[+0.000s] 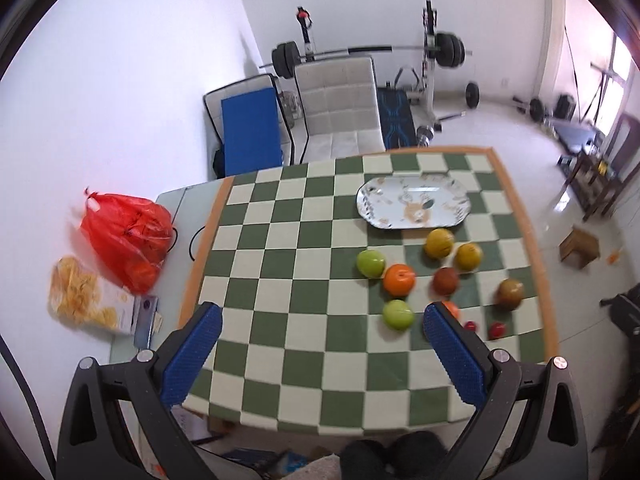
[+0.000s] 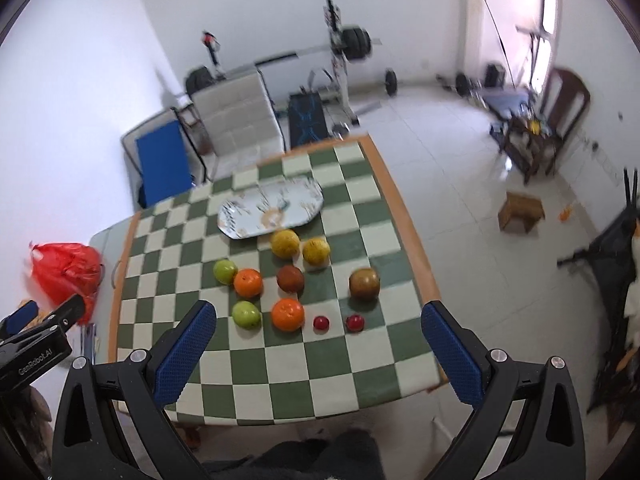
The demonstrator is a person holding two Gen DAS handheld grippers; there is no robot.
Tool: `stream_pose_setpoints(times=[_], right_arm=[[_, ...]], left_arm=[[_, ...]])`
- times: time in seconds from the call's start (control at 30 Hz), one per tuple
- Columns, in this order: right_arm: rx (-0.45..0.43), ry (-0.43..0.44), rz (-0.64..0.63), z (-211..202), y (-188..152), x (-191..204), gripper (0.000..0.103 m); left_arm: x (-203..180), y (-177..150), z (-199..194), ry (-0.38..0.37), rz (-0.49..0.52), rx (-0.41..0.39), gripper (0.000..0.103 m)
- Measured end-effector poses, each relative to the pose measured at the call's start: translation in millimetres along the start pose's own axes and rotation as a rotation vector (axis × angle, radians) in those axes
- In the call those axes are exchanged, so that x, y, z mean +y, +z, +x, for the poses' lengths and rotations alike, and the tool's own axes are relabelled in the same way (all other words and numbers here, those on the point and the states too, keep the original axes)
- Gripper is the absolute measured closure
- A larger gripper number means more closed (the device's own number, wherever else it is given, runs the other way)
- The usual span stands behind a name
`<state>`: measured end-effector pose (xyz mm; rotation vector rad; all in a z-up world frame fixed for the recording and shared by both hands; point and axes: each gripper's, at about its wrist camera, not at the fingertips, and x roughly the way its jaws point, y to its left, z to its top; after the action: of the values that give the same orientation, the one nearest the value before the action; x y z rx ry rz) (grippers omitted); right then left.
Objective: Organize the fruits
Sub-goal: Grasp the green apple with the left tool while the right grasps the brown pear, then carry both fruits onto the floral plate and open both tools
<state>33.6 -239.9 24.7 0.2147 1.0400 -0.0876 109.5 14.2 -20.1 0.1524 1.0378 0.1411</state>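
Several fruits lie on the green-and-white checkered table [image 2: 280, 384]: two green apples [image 2: 246, 314], two oranges [image 2: 287, 314], two yellow fruits [image 2: 285, 243], a dark red fruit [image 2: 290, 279], a brown fruit [image 2: 364, 284] and two small red fruits [image 2: 321, 323]. An empty patterned oval plate [image 2: 272, 207] lies behind them; it also shows in the left wrist view [image 1: 414, 200]. My left gripper [image 1: 322, 316] is open and empty above the near table, left of the fruits. My right gripper [image 2: 319, 314] is open and empty above the near edge. The left gripper's body shows at the right wrist view's left edge [image 2: 36, 340].
A red plastic bag [image 1: 124, 236] and a snack box [image 1: 94, 298] lie left of the tablecloth. A white chair [image 1: 340, 108] stands behind the table. Weight equipment [image 1: 432, 56] fills the far room. A small wooden stool [image 2: 520, 212] stands on the floor at right.
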Motion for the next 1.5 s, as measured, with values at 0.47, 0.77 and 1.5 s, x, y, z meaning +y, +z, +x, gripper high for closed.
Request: stream_pose_setpoints(times=[0.47, 0.77, 1.5], right_arm=[[0.317, -0.030, 0.119, 237, 4, -70, 0.004], [0.475, 0.018, 0.177, 329, 12, -104, 0.006], [0.521, 0.176, 0.086, 360, 66, -56, 0.040]], left_arm=[[-33, -19, 246, -0.246, -0.129, 0.634, 0.021], [-73, -48, 340, -0.326, -0.318, 0.874, 0.024], [-125, 53, 256, -0.364, -0.091, 0.597, 0.051]])
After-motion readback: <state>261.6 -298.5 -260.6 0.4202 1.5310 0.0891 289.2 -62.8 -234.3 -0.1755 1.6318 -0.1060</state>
